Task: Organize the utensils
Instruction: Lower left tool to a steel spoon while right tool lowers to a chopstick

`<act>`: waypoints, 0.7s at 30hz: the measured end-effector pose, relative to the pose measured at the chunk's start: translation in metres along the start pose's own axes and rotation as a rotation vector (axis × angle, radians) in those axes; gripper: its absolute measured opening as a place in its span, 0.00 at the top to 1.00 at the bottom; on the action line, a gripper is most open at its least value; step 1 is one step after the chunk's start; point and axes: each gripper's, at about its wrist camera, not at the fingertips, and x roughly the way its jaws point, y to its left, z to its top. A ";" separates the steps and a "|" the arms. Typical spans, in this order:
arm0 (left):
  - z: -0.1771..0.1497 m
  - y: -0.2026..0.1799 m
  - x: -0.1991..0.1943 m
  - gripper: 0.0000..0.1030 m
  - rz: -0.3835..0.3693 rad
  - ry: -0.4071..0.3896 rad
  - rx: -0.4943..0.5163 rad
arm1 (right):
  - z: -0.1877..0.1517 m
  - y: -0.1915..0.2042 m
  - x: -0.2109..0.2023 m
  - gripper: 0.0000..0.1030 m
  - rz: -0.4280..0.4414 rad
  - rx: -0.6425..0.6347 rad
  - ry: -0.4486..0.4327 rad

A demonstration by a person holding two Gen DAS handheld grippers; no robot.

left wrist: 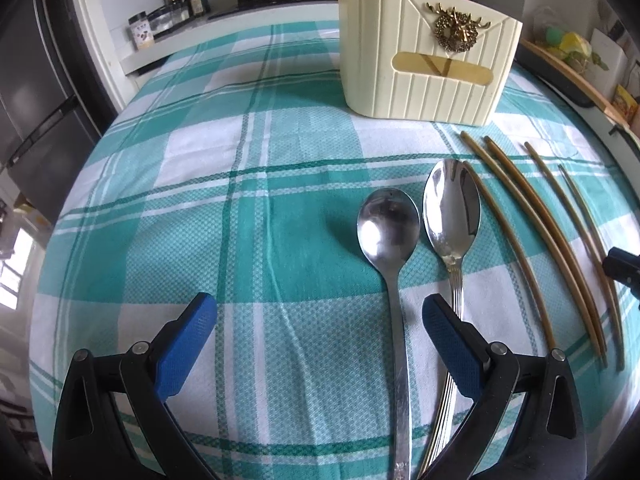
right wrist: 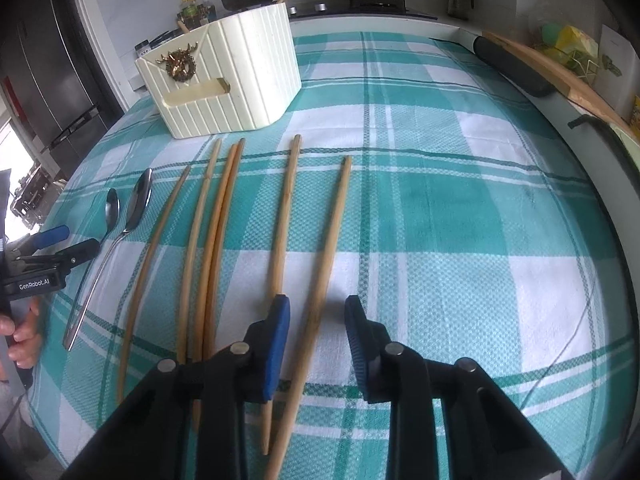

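Wooden chopsticks (right wrist: 216, 236) and shiny spoons are all we can see lying on the bench (right wrist: 440, 220), so we think the tidying has hardly begun. Six chopsticks lie side by side in the middle and left of the right wrist picture. Two spoons, a round spoon (left wrist: 388, 232) and a pointed spoon (left wrist: 452, 208), lie next to each other in the middle of the left wrist picture. The cream holder (left wrist: 424, 56) stands at the top of both pictures, and we cannot see inside it. All the things we can see are left to put away. Our left gripper (left wrist: 320, 320) has its fingers spread wide, with the round spoon's handle between them. Our right gripper (right wrist: 318, 320) has its fingers partly spread around one chopstick (right wrist: 324, 280), not pinching it yet. We can read "GenRobot.AI" on the left gripper at the left edge of the right wrist picture.
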 end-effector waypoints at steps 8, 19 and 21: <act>-0.003 0.001 0.002 0.00 0.013 0.001 0.039 | 0.008 0.003 0.004 0.74 -0.019 -0.101 0.088; 0.017 -0.006 0.011 0.17 -0.034 0.030 0.017 | 0.056 0.011 0.036 0.73 -0.069 -0.169 0.109; 0.019 -0.009 0.012 0.20 -0.043 0.030 0.010 | 0.061 0.011 0.039 0.72 -0.062 -0.171 0.104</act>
